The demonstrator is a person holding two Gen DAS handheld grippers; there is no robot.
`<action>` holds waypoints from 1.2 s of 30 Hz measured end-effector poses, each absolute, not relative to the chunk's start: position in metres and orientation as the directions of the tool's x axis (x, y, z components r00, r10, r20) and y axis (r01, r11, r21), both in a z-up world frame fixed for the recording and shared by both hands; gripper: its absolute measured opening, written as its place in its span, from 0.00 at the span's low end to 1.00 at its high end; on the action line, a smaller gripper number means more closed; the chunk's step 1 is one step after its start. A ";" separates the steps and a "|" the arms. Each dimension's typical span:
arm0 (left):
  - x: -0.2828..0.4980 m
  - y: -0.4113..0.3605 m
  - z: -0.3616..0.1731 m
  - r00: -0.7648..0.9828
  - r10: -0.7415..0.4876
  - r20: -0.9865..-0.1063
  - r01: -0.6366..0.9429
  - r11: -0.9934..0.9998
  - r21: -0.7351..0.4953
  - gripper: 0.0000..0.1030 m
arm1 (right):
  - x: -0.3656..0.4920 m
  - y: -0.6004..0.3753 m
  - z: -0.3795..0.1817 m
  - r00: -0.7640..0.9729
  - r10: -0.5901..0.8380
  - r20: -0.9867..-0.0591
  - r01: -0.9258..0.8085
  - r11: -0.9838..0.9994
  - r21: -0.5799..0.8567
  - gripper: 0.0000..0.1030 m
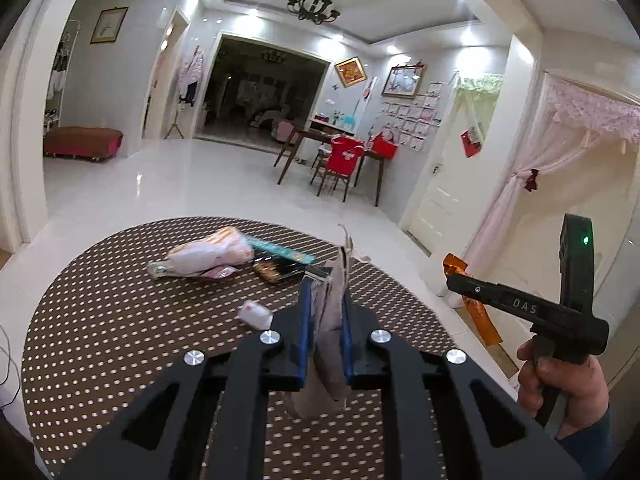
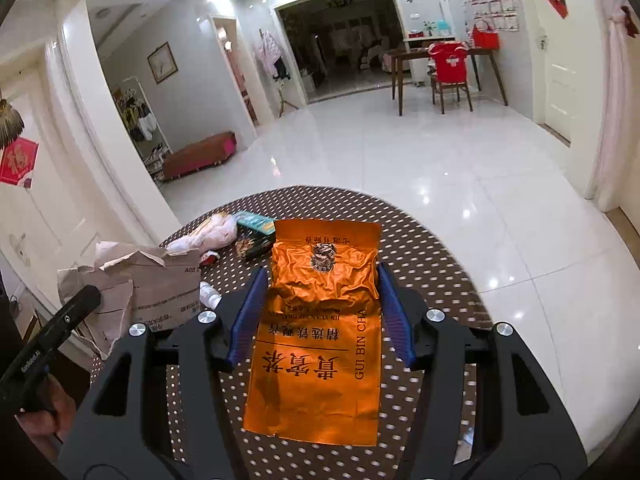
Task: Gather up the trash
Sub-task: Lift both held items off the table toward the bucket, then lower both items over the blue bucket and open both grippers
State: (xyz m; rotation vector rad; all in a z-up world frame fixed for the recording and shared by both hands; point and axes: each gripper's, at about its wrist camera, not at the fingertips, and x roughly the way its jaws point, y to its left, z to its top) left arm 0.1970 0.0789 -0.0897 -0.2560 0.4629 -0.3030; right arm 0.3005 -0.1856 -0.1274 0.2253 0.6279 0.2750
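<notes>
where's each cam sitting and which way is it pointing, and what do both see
Left wrist view: sits on the left gripper, looking along its fingers over the dotted round table toward the dining area; its jaws are shut on torn brown cardboard; a hand holding the right gripper shows at right.
Right wrist view: sits on the right gripper, facing the same way; its pads press the sides of an orange tea bag; the left gripper's body shows at lower left.
Shared: table, cardboard, tea bag, pink-white wrapper.
</notes>
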 end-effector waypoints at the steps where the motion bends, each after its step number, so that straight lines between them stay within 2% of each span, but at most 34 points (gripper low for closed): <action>1: 0.197 0.076 -0.088 0.850 -0.352 -0.392 0.237 0.920 -0.312 0.11 | 0.297 -0.192 -0.125 0.781 0.316 -0.539 -0.179 0.940 0.292 0.53; 12: 0.209 0.007 -0.065 0.813 -0.470 -0.343 0.375 0.874 -0.310 0.11 | 0.267 -0.256 -0.107 0.837 0.239 -0.492 -0.092 0.948 0.305 0.53; 21: 0.231 -0.079 -0.072 0.701 -0.614 -0.364 0.504 0.787 -0.358 0.11 | 0.251 -0.332 -0.115 0.855 0.134 -0.502 0.047 0.942 0.333 0.53; 30: 0.255 -0.172 -0.106 0.561 -0.698 -0.445 0.583 0.715 -0.386 0.11 | 0.246 -0.422 -0.180 0.792 0.046 -0.608 0.252 0.884 0.394 0.53; 36: 0.278 -0.243 -0.156 0.458 -0.682 -0.571 0.580 0.716 -0.389 0.11 | 0.251 -0.462 -0.240 0.723 0.075 -0.687 0.341 0.826 0.449 0.53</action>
